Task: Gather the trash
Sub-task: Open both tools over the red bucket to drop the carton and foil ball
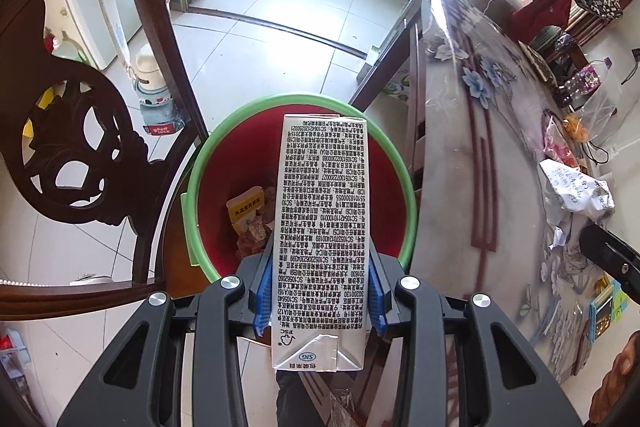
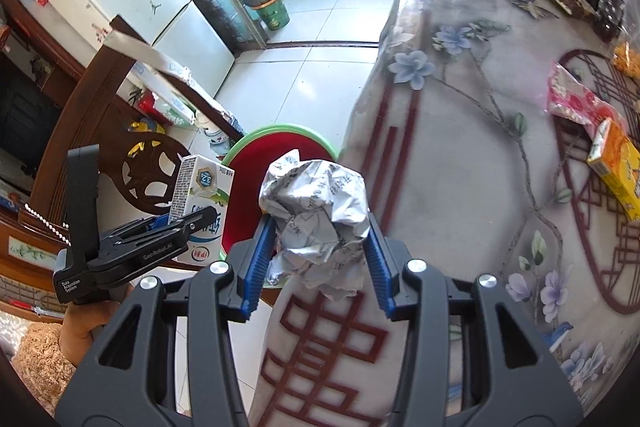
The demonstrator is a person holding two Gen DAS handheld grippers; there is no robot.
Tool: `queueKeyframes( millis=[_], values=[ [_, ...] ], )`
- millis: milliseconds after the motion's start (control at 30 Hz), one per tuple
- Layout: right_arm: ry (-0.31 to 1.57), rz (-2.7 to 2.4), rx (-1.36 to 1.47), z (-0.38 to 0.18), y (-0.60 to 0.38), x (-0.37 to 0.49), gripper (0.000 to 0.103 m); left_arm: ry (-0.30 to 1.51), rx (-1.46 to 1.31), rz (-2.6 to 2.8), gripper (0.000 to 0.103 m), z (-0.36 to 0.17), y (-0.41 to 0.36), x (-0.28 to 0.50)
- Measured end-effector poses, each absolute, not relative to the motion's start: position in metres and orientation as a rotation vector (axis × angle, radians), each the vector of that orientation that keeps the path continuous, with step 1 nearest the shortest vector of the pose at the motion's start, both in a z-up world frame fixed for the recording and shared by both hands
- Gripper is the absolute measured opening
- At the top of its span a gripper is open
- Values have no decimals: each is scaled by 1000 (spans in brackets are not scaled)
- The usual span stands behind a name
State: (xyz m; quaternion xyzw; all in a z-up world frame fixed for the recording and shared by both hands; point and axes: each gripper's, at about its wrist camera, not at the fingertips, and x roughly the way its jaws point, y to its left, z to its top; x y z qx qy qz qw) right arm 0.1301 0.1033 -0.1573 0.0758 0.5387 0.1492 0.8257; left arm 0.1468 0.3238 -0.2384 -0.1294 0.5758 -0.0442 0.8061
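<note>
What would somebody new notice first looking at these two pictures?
Probably the silver milk carton, clamped in the left gripper straight above the green-rimmed red bin, which already holds some scraps. Next, the crumpled paper ball gripped by the right gripper at the edge of the floral-covered table, near the same bin.

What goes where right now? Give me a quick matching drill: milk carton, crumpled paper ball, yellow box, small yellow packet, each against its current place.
Things:
1. milk carton
2. crumpled paper ball
3. yellow box
4. small yellow packet

Places:
A. lying on the flowered table
B. at the bottom of the red bin
C. clamped in the left claw, above the bin
D. clamped in the right claw, at the table edge

Pairs: 1-C, 2-D, 3-A, 4-B
</note>
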Motion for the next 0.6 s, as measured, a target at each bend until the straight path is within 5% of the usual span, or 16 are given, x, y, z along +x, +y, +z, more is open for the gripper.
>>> queueKeyframes(
  millis=[600],
  values=[
    [1161,364,79,-161,142,150,44,1285,-272,-98,35,-262,331,158]
  ],
)
